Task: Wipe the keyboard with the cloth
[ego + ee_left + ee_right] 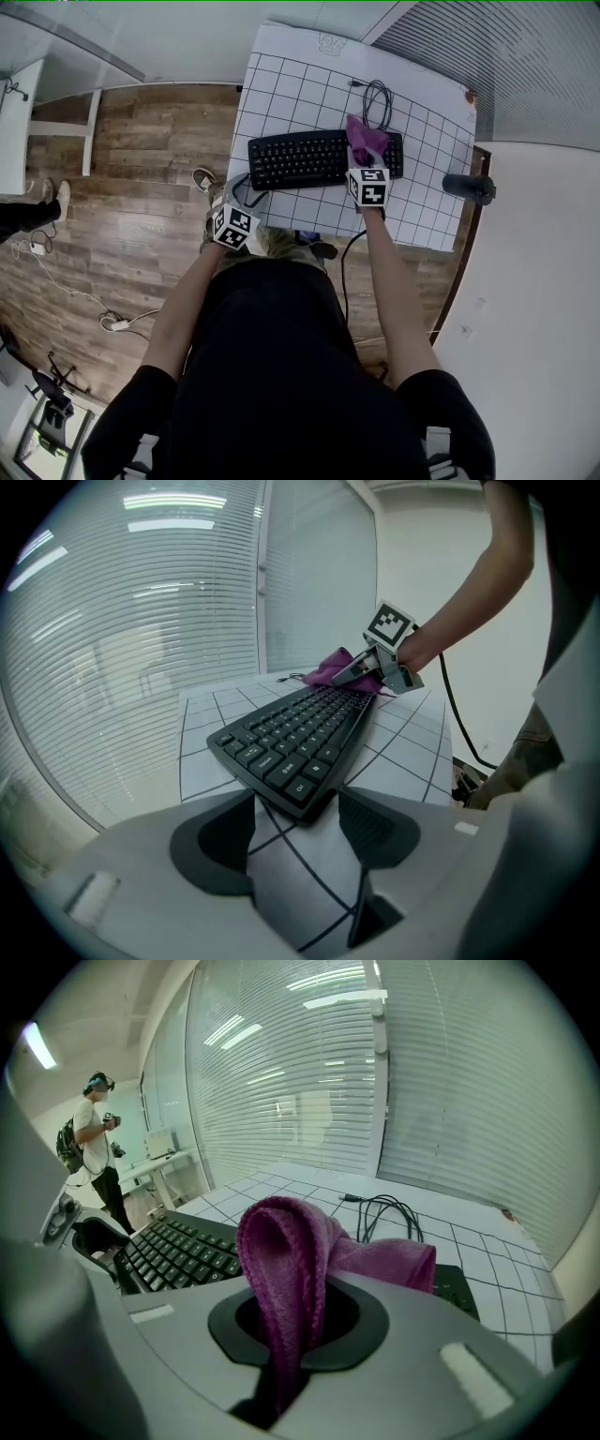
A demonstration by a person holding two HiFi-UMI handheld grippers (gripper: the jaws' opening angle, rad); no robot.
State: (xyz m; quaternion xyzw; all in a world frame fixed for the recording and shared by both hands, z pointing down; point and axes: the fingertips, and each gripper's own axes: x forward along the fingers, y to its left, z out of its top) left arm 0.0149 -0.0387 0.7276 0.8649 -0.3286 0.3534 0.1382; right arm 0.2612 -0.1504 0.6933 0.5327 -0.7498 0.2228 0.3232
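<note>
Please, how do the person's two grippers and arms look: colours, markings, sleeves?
Both the left gripper and the right gripper have light grey bodies with dark grey jaws. Each carries a white cube with black square markers. The person wears a black top with short sleeves.

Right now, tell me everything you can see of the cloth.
The cloth is purple, soft and fuzzy, like terry or microfibre. It is bunched into a fold and pinched between the shut jaws of the right gripper: a loop stands up from the jaws and a loose end flops forward. It sits over the right end of the black keyboard, seemingly touching the keys.
</note>
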